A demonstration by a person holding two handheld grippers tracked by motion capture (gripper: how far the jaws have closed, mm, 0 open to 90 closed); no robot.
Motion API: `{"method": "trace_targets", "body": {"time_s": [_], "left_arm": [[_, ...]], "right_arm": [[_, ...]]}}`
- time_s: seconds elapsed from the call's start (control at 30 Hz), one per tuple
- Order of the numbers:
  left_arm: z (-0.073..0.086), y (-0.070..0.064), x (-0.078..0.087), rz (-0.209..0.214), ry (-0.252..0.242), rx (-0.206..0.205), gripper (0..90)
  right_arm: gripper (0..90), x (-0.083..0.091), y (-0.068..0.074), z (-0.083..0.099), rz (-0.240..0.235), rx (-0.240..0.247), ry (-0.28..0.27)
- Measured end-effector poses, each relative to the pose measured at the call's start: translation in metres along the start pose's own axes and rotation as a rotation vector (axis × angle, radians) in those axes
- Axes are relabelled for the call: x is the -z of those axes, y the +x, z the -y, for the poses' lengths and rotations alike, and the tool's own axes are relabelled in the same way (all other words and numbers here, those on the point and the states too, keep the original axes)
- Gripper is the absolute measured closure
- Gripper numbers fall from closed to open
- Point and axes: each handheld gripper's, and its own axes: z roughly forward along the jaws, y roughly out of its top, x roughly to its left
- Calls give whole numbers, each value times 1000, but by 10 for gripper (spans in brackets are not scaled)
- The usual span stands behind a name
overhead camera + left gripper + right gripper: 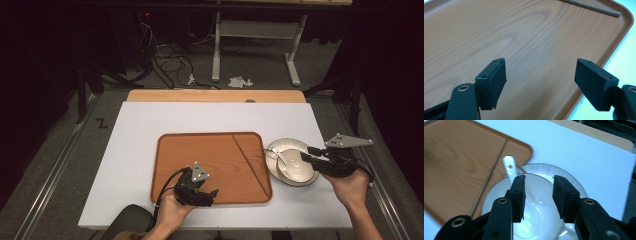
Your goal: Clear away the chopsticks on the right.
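The white bowl (292,161) is sitting on the table (135,150), touching the right edge of the wooden tray (200,155). A white spoon (509,166) is lying in it, handle toward the tray. You are holding your right gripper (537,195) directly above the bowl, jaws apart, gripping nothing. A thin wooden stick (250,162) is lying diagonally across the tray. You are hovering your left gripper (540,75) over the tray's near edge, jaws wide apart.
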Motion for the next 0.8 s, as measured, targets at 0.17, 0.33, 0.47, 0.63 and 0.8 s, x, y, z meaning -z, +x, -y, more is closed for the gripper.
{"method": "trace_targets", "body": {"time_s": [0.17,0.33,0.47,0.63,0.8], "left_arm": [[0,0,0,-1,0,0,256],[0,0,-1,-2,6,0,256],[0,0,0,-3,6,-2,256],[0,0,-1,-2,8,-1,256],[0,0,0,-2,5,-1,255]], "right_arm": [[667,0,-24,6,58,-34,11],[684,-4,-43,13,79,-51,55],[690,-11,-51,20,93,-66,101],[692,-24,-59,30,87,-72,164],[691,-34,-62,34,87,-72,205]]}}
